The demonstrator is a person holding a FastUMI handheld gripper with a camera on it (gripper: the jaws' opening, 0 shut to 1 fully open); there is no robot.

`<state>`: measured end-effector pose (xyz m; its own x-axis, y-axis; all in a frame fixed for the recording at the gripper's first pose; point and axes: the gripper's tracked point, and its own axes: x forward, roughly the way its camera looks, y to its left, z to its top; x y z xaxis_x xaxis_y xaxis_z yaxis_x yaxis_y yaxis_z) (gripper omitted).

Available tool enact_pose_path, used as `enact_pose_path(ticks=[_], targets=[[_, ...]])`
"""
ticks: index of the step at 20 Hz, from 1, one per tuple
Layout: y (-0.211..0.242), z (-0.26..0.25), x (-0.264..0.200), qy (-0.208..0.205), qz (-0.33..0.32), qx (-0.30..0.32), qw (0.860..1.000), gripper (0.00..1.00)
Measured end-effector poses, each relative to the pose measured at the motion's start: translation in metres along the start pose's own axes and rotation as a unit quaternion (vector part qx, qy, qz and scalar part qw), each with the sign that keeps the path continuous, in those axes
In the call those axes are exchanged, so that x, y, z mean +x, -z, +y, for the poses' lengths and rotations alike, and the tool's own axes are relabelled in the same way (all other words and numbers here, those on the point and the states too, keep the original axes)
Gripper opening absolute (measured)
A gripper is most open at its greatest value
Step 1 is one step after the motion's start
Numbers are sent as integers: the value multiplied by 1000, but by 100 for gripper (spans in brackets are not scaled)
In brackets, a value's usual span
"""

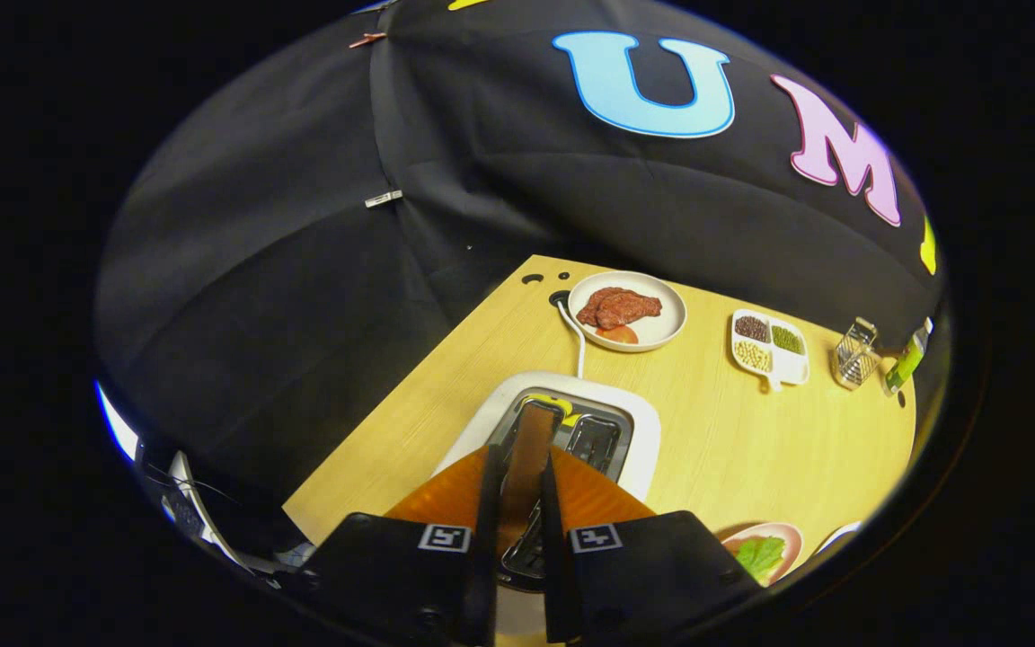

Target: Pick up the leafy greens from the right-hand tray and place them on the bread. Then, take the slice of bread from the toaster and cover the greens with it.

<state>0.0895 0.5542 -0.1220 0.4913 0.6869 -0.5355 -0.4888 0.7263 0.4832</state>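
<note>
Looking forward along the fingers in the gripper view, the slice of bread [528, 449] is seen standing on edge between them, just above the toaster [571, 431], and the gripper [517, 503] appears pressed together on it from both sides. The lift is best kept straight up until the slot is cleared, with the pinch held gentle so the slice is not crushed. The leafy greens [760, 554] lie on a plate [791, 537] beside the right finger, where the slice would then be carried and lowered flat.
</note>
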Motion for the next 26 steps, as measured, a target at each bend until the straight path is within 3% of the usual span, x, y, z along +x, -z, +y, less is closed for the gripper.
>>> enact_pose_path(ticks=[2, 4, 14, 20, 26], targets=[[-1, 0, 1, -1, 1, 12, 1000, 12], [-7, 4, -7, -4, -9, 12, 1000, 10], [-59, 0, -86, -34, -90, 32, 995, 10], [-75, -58, -158, -14, -140, 47, 989, 10], [-45, -152, -201, 59, -148, 58, 986, 10]])
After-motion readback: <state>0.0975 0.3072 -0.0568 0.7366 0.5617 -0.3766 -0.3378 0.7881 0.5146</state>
